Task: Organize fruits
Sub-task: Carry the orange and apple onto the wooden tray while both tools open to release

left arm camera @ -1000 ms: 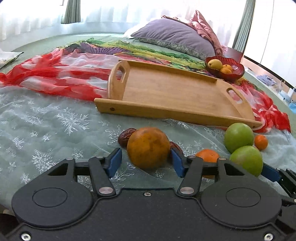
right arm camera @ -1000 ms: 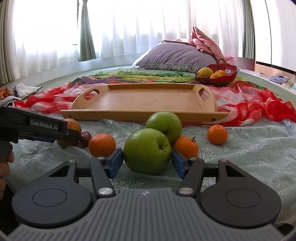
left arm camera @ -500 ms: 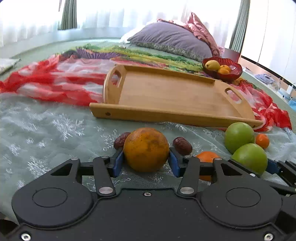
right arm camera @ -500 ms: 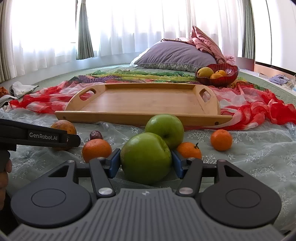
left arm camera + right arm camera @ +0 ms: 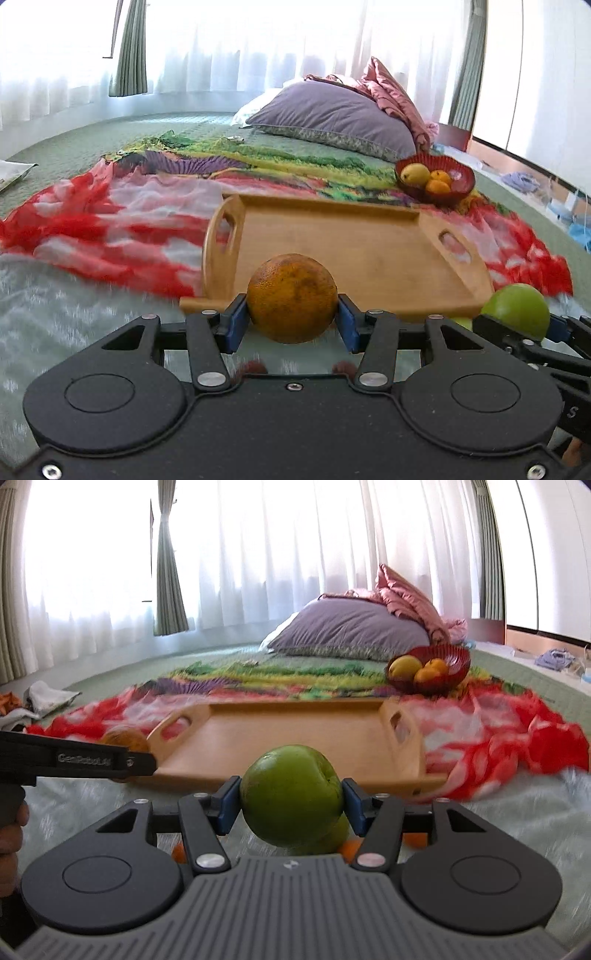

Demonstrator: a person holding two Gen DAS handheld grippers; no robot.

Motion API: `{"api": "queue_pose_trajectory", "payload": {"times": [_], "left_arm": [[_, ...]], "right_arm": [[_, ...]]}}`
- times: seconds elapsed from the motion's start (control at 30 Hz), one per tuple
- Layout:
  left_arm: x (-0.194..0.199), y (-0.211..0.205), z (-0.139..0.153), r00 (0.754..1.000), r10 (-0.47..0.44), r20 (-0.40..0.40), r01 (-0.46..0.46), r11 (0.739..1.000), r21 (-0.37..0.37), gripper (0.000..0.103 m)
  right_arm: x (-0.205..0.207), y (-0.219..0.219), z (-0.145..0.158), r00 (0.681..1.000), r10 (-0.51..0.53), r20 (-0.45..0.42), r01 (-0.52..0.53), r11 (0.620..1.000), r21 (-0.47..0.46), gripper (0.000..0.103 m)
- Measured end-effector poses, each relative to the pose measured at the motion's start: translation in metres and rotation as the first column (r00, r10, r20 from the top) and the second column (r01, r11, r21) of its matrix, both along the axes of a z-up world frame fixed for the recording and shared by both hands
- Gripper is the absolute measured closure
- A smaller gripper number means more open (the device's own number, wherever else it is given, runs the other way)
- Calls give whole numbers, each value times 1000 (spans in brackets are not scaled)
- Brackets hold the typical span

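Note:
My left gripper (image 5: pixel 291 323) is shut on a large brownish orange (image 5: pixel 291 297) and holds it in the air just before the near rim of the wooden tray (image 5: pixel 332 240). My right gripper (image 5: pixel 290 806) is shut on a green apple (image 5: pixel 290 794), lifted in front of the tray (image 5: pixel 288 734). That held apple also shows at the right of the left wrist view (image 5: pixel 519 310). A second green apple (image 5: pixel 330 840) and small oranges (image 5: pixel 349 847) lie on the cloth below, mostly hidden. Two dark dates (image 5: pixel 251 369) lie under the left gripper.
A red bowl (image 5: pixel 456 664) with a yellow fruit and oranges stands behind the tray's far right corner. A red and white scarf (image 5: pixel 103 229) lies left and right of the tray. A purple pillow (image 5: pixel 332 118) lies at the back. The left gripper (image 5: pixel 74 762) reaches in at the right view's left.
Both grippers closed on their fruits and lifted them off the cloth toward the tray. The loose fruits on the cloth dropped below the view.

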State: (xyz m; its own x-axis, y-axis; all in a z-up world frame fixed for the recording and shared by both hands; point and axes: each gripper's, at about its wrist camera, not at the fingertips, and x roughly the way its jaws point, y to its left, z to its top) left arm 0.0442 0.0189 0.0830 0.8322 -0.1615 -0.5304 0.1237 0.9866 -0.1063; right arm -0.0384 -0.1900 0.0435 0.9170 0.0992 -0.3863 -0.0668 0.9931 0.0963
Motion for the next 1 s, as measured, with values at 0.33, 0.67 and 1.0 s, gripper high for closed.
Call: {"api": "queue_pose_trajectory", "payload": {"times": [0.33,0.67,1.0], "left_arm": [[74,-3,26,1000,-26,-12,25,1000,-16,55],[143,-18,0,995,-28,-99,29,1000,10,55],[157,-29,-30,991,-18,-136,26,998,54,55]], "right_arm": [[74,-26,28,1000,13,-27,-13,1000,-3,42],[171,-37,12,981,50,-185,-48,999,14,42],[198,-27,-20,962,22,-273,-32,999,-33,42]]}}
